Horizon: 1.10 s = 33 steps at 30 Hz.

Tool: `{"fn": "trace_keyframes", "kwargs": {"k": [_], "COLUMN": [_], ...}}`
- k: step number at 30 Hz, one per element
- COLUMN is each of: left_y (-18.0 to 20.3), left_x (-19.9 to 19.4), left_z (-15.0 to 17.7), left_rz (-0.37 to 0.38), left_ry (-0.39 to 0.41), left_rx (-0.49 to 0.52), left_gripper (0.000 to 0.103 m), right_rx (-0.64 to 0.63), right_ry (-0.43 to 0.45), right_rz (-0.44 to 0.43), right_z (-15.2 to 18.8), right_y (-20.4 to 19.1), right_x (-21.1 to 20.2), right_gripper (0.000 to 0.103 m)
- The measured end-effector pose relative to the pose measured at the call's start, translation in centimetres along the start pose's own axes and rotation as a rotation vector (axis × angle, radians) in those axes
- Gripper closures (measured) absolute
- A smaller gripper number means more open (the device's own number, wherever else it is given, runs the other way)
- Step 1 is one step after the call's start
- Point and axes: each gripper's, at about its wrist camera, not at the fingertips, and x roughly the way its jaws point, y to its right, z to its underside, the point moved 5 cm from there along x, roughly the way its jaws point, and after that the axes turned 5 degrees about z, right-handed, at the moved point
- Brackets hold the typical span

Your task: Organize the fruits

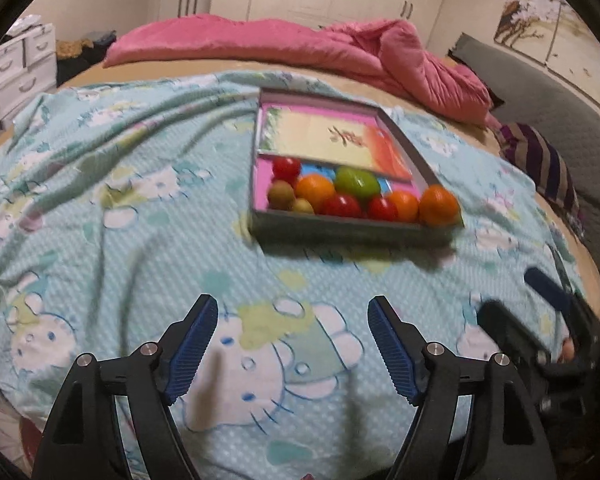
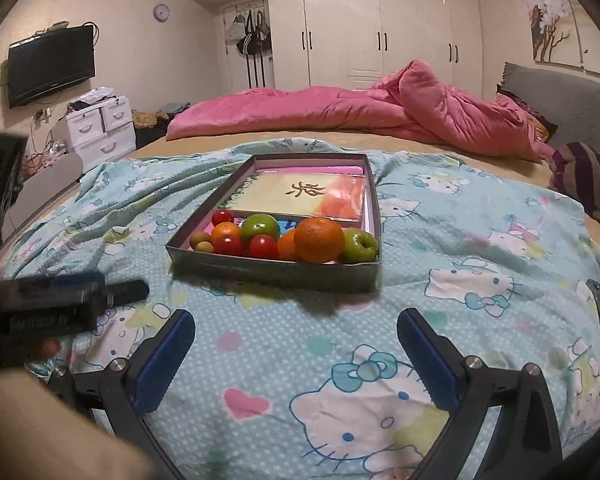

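Grey shallow cardboard box (image 2: 276, 270) holds mixed fruits (image 2: 284, 238) on the bed; left tongs (image 1: 292, 344) and right tongs (image 2: 296, 356) gape empty.

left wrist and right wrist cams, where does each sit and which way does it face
Left wrist: on the left gripper, aimed down across the bed at the fruit box; its open fingers show, the right gripper at its right edge.
Right wrist: on the right gripper, facing the same box; open fingers show, the left gripper at left.
Shared: box, pink quilt, wardrobe.
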Motion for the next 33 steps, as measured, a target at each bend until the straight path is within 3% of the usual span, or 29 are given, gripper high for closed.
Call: {"fn": "trace_keyframes", "kwargs": {"k": [12,33], "left_y": [0.1,0.3], "left_x": [0.5,0.4], "left_z": [-0.1,-0.3], "left_rz": [0.001,0.008], "left_ry": [-0.015,-0.006], "left_rx": [0.018,0.026], "left_gripper": [0.025,0.024], "right_rx": [0.037,0.012], "right_ry": [-0.042,-0.048], "right_rz": [-0.049,-0.031], "right_z": [0.4,0.5], "right_y": [0.3,0.0], "right_x": [1.2,1.4], "right_gripper": [0.001,0.001]}}
